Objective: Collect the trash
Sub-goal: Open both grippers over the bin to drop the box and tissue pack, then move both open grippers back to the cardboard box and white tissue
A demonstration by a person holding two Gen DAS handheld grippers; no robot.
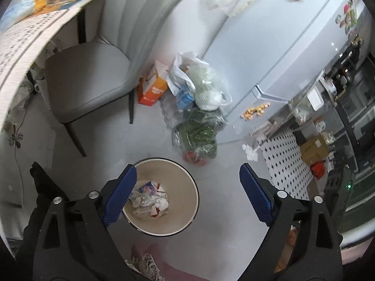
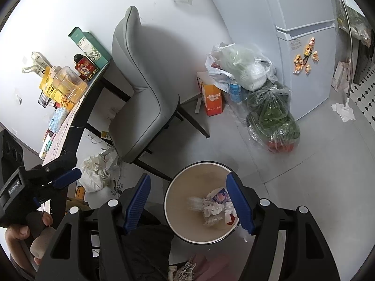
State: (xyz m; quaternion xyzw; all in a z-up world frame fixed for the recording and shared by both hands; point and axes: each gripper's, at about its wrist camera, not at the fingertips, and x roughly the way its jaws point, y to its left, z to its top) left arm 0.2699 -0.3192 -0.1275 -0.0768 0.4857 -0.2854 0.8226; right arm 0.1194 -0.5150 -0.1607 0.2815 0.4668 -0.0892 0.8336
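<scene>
A round beige trash bin (image 1: pixel 187 187) with a dark rim stands on the pale floor, holding crumpled paper and wrappers (image 1: pixel 150 202). My left gripper (image 1: pixel 187 170) hangs above it, jaws open wide, nothing between the blue pads. In the right wrist view the same bin (image 2: pixel 178 194) lies right under my right gripper (image 2: pixel 187 178), which is open and empty too. The trash (image 2: pixel 215 207) shows inside, with a blurred pale piece (image 2: pixel 194 202) beside it. At the left of that view a hand holds the left gripper (image 2: pixel 76 166).
A grey chair (image 1: pixel 93 79) and a cluttered table (image 2: pixel 70 117) stand left of the bin. Bags of vegetables (image 1: pixel 199 131) and an orange box (image 1: pixel 152 89) sit by the fridge (image 1: pixel 281 46). Crumpled paper (image 1: pixel 250 152) lies on the floor; a white bag (image 2: pixel 93 173) sits under the table.
</scene>
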